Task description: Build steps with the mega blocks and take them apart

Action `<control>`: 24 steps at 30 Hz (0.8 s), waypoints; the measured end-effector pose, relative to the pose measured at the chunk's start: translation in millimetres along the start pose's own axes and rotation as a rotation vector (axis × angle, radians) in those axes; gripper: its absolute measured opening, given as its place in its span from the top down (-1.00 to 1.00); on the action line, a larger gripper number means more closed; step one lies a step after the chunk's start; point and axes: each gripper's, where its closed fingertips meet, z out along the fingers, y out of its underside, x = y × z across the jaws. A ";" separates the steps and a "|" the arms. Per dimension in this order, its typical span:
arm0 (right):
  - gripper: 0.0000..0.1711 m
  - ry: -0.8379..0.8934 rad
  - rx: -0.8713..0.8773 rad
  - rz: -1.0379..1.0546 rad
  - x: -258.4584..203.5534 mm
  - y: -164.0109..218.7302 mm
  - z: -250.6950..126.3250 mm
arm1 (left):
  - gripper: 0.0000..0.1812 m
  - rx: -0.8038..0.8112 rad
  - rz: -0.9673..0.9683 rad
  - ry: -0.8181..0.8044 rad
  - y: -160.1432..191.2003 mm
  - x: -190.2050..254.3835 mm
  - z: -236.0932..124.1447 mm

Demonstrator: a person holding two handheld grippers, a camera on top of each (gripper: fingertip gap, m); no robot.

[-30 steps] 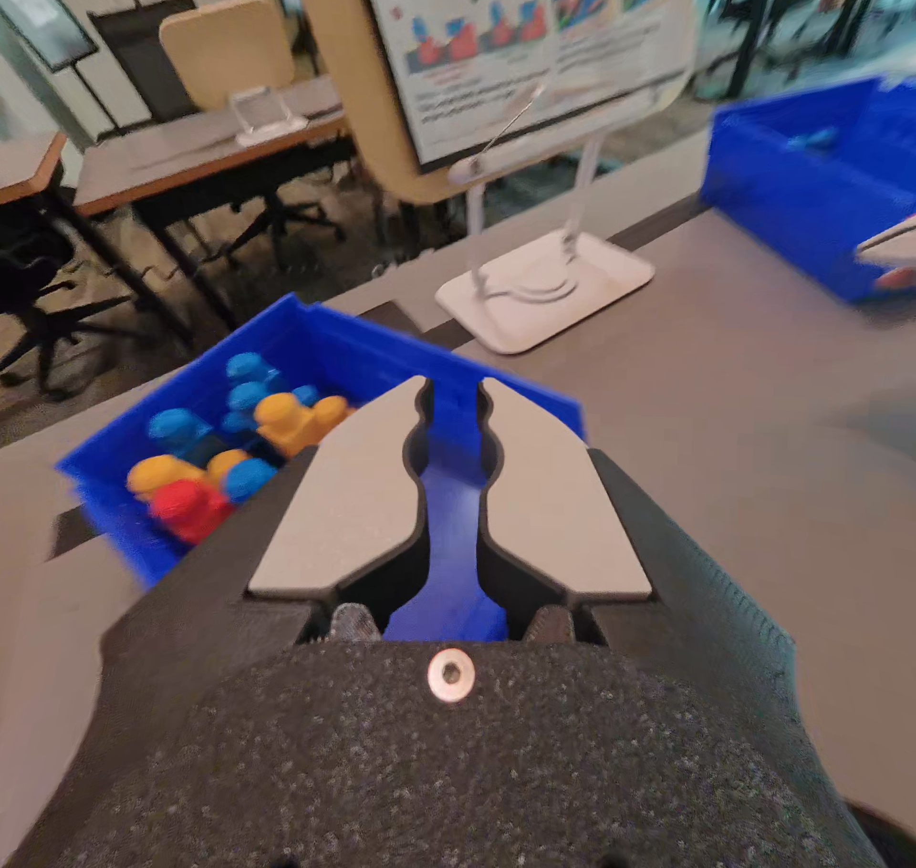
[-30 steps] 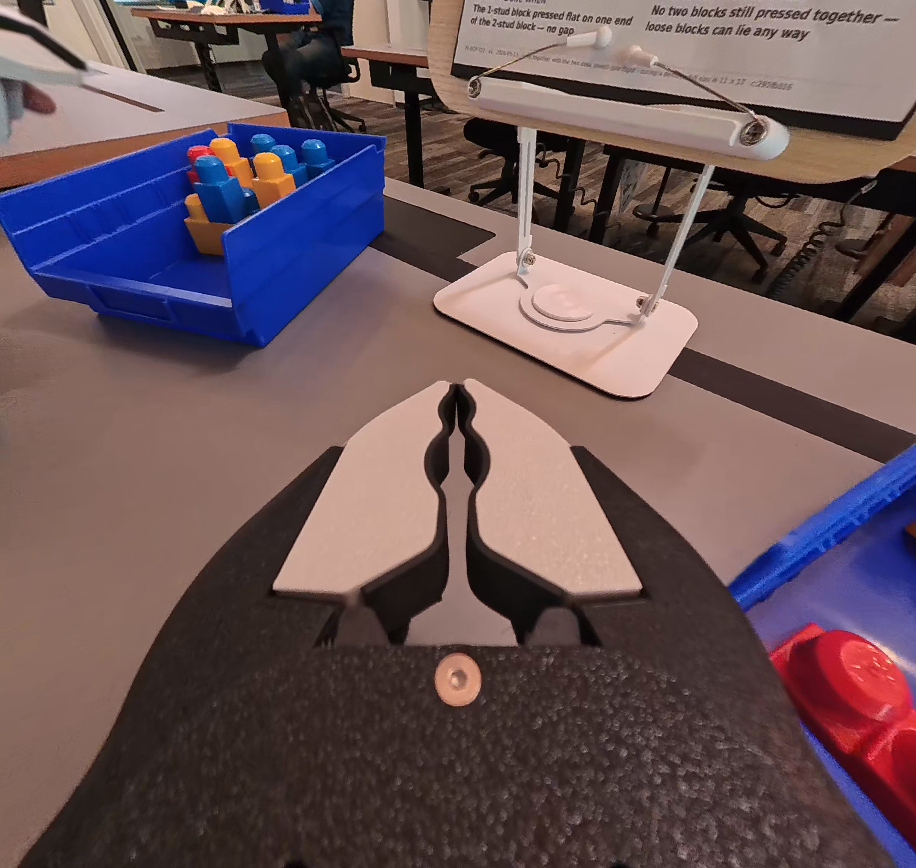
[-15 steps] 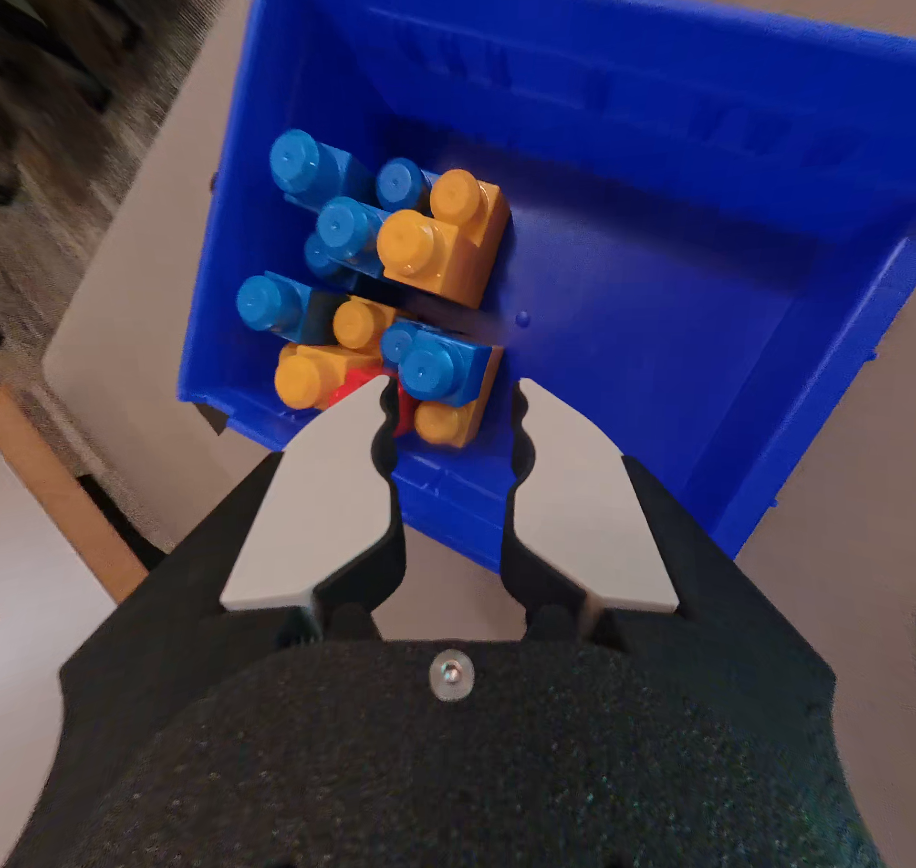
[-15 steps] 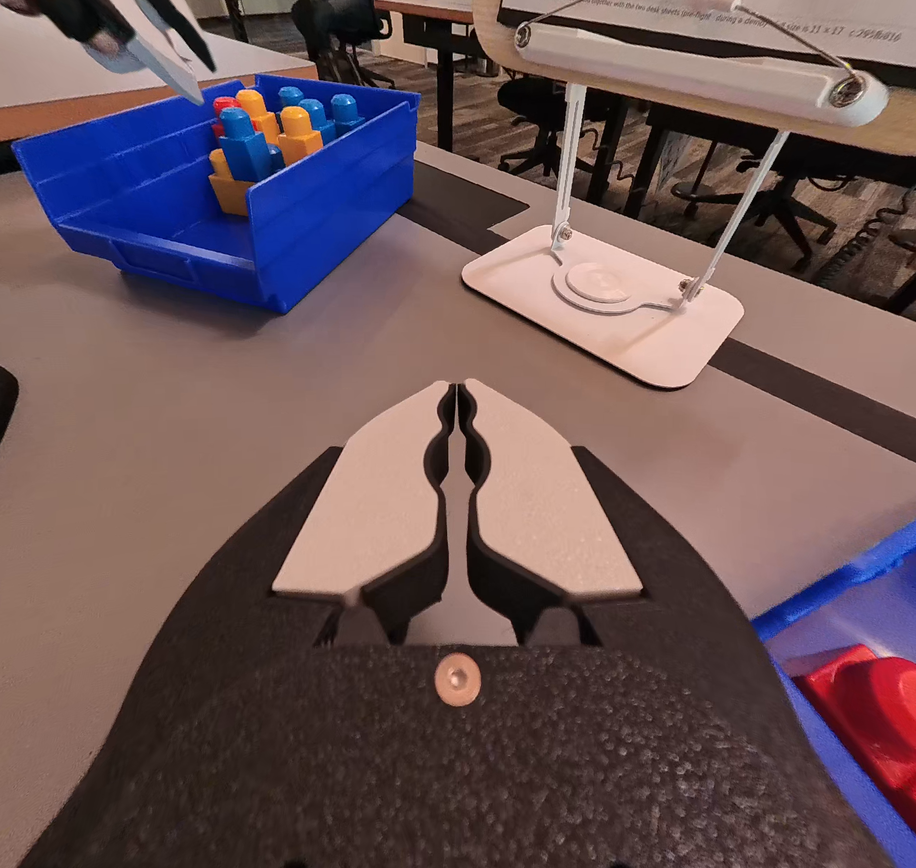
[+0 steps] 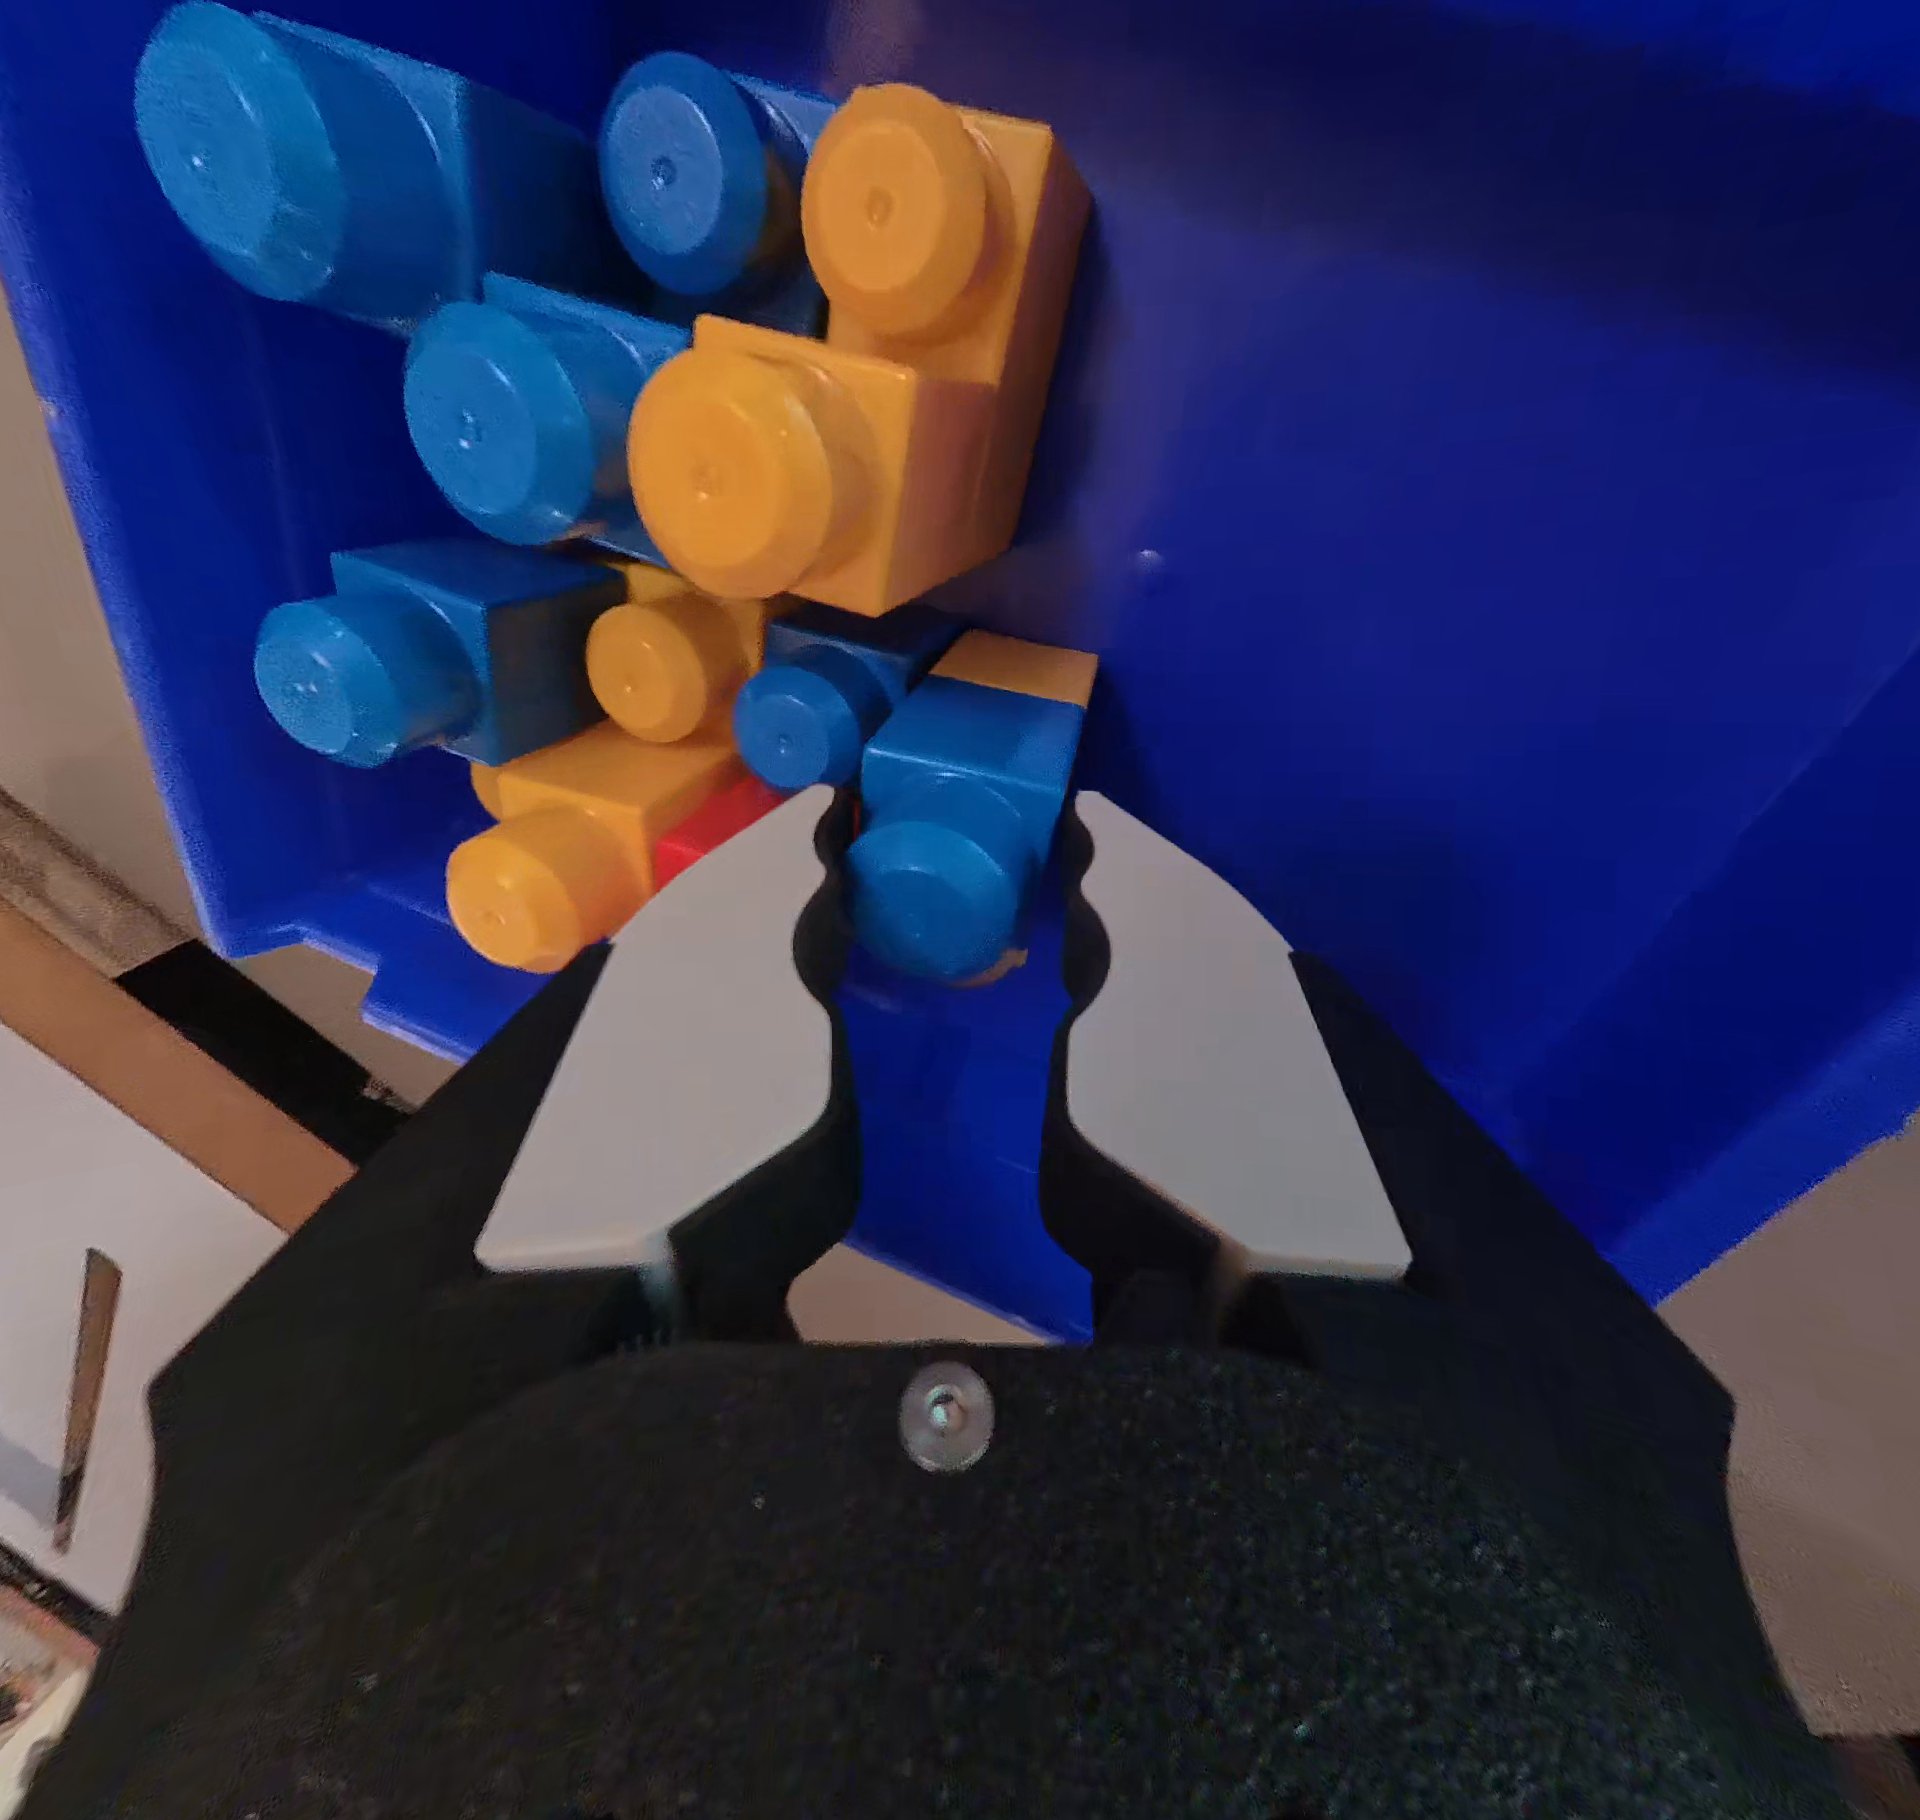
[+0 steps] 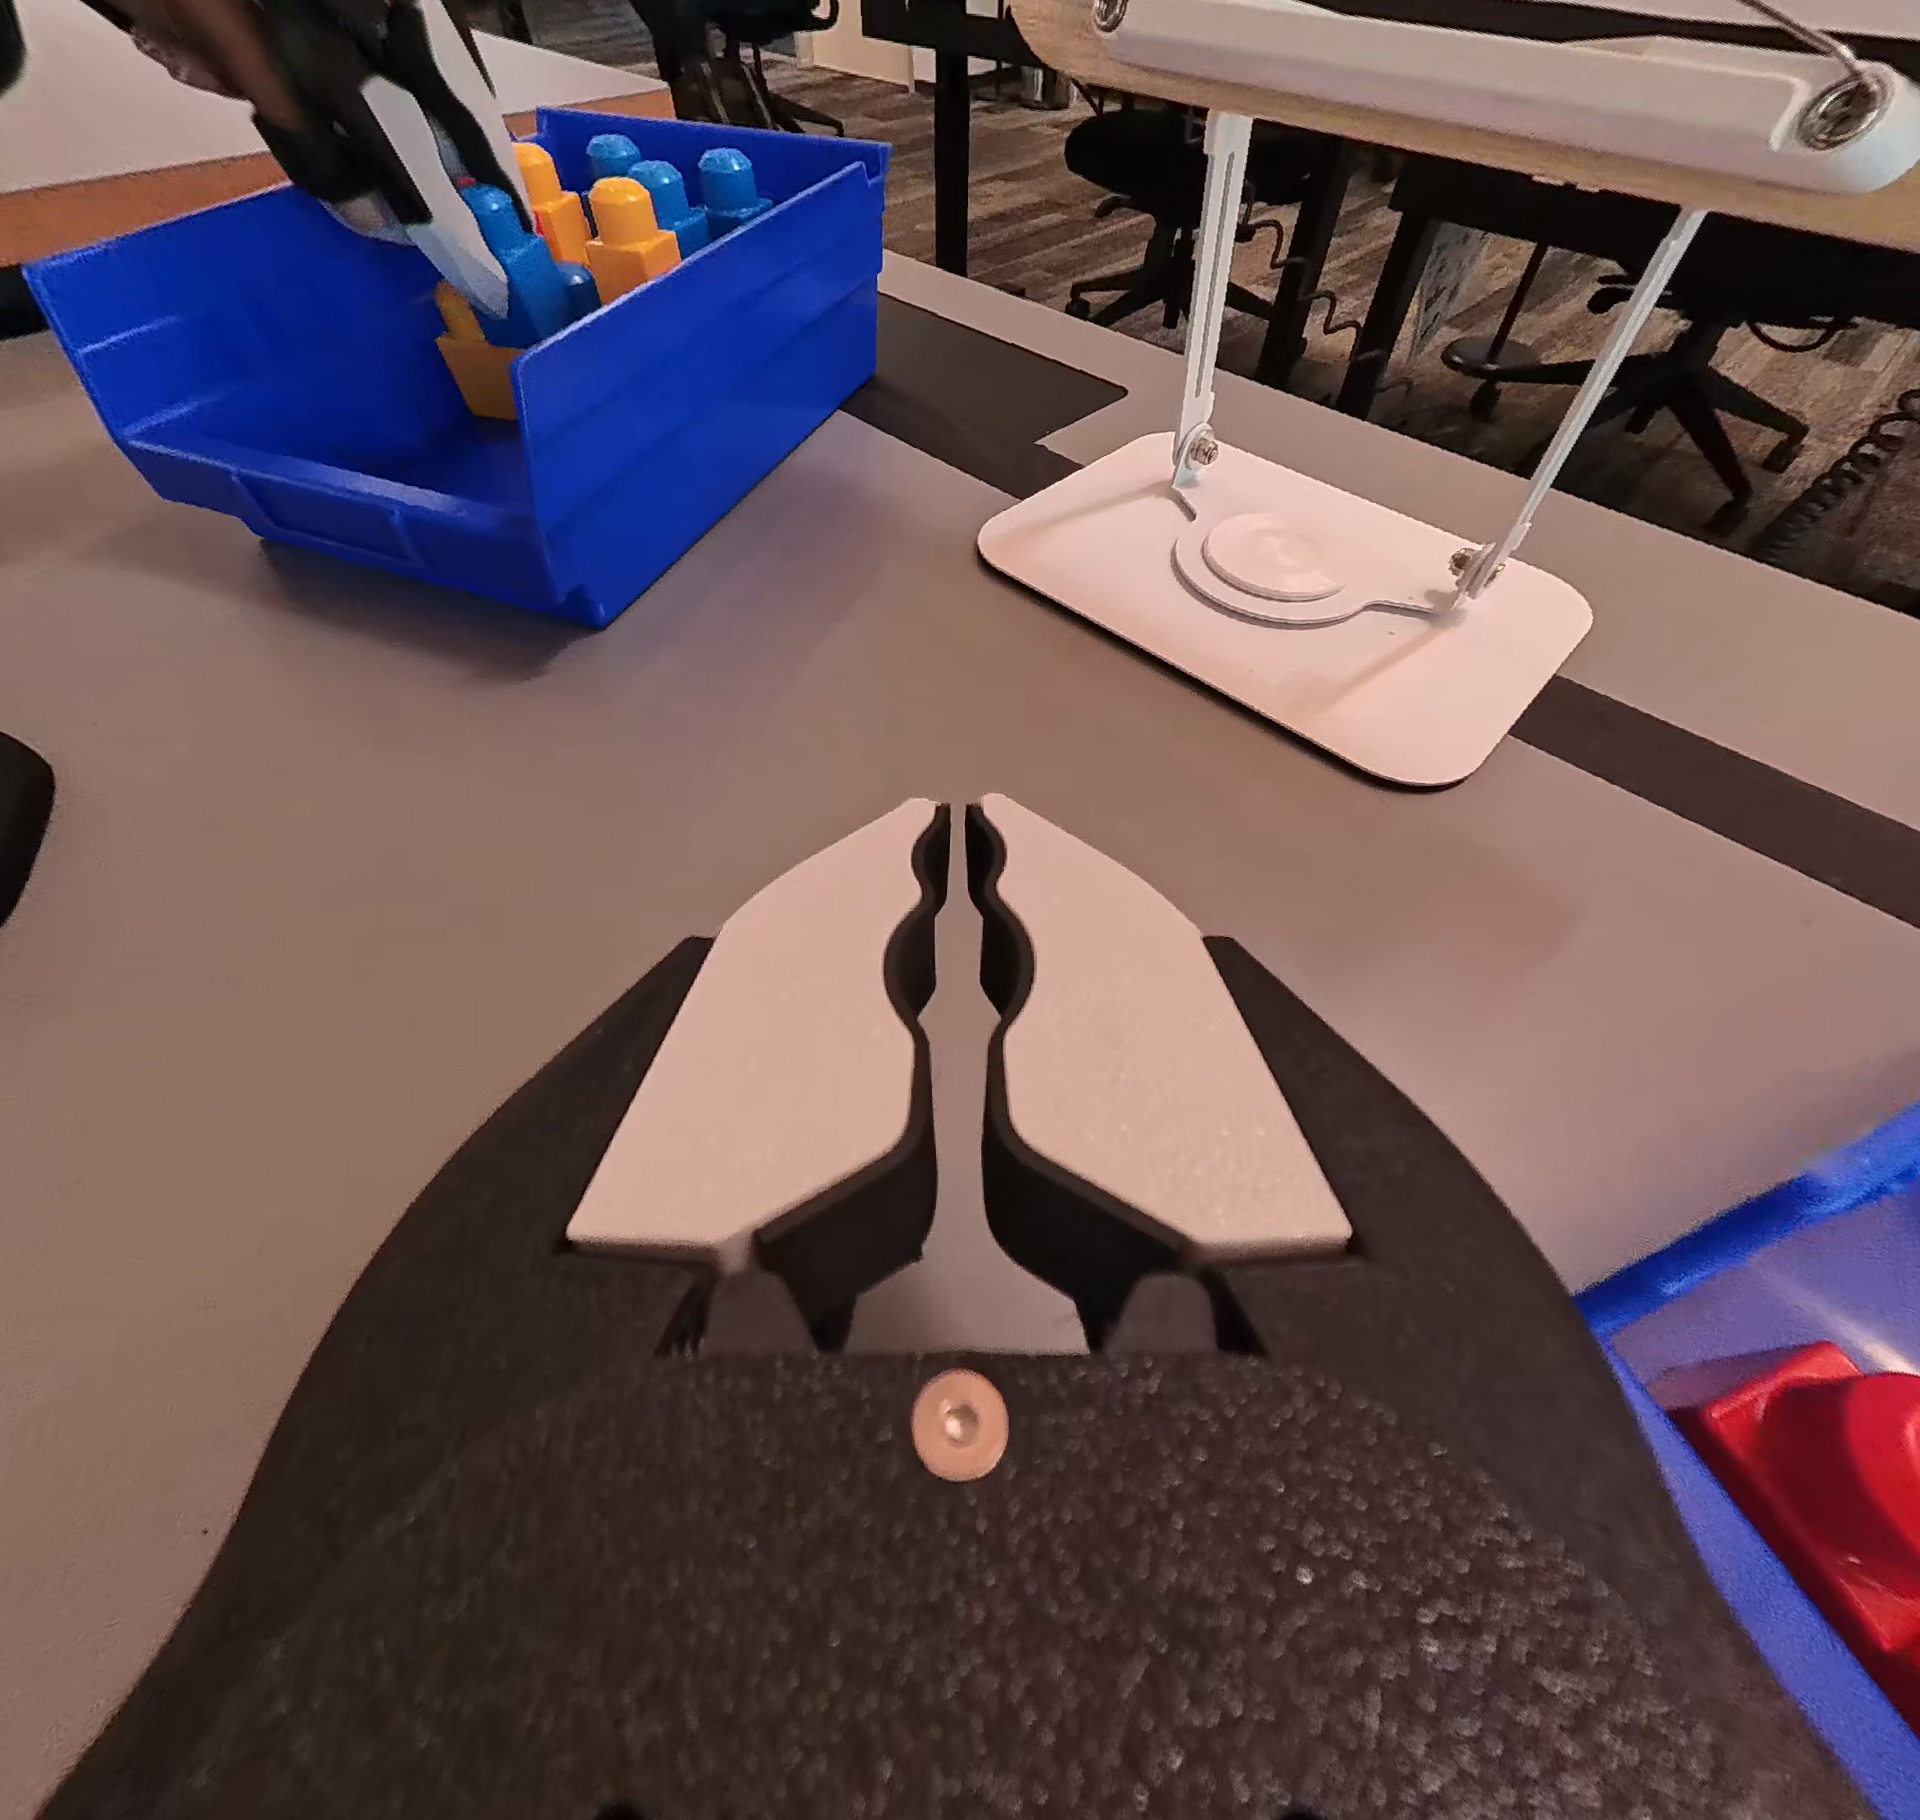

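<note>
Left gripper (image 5: 951, 835): jaws parted, set either side of a blue one-stud block (image 5: 961, 825); contact with the block cannot be told. The block is stacked on an orange block (image 5: 1023, 669) inside the blue bin (image 5: 1455, 420), among further blue and orange blocks and one red block (image 5: 717, 825).

Right gripper (image 6: 958, 814): clenched on nothing, held above the grey table (image 6: 416, 835). A second blue bin (image 6: 1745, 1220) with a red block (image 6: 1839, 1458) is seen at lower right; a white stand (image 6: 1288, 607) is placed beyond.

Blocks (image 5: 831, 451) smooth glossy plastic; blue bin (image 5: 1455, 420) plastic; table (image 6: 416, 835) matt grey; hand-held gripper (image 6: 958, 814) body rough black.
</note>
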 end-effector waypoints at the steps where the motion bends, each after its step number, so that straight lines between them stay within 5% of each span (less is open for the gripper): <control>1: 0.97 -0.001 -0.002 -0.001 -0.3 0.5 0.2 | 0.59 0.015 -0.008 0.014 -2.3 1.9 -1.4; 13: 0.93 -0.024 0.033 -0.026 -7.1 -5.8 -2.0 | 0.60 0.105 0.136 -0.039 -30.6 29.3 -79.8; 24: 0.53 -0.167 0.117 -0.171 -47.3 -21.4 -7.8 | 0.59 0.262 0.514 0.024 -106.6 180.4 -147.6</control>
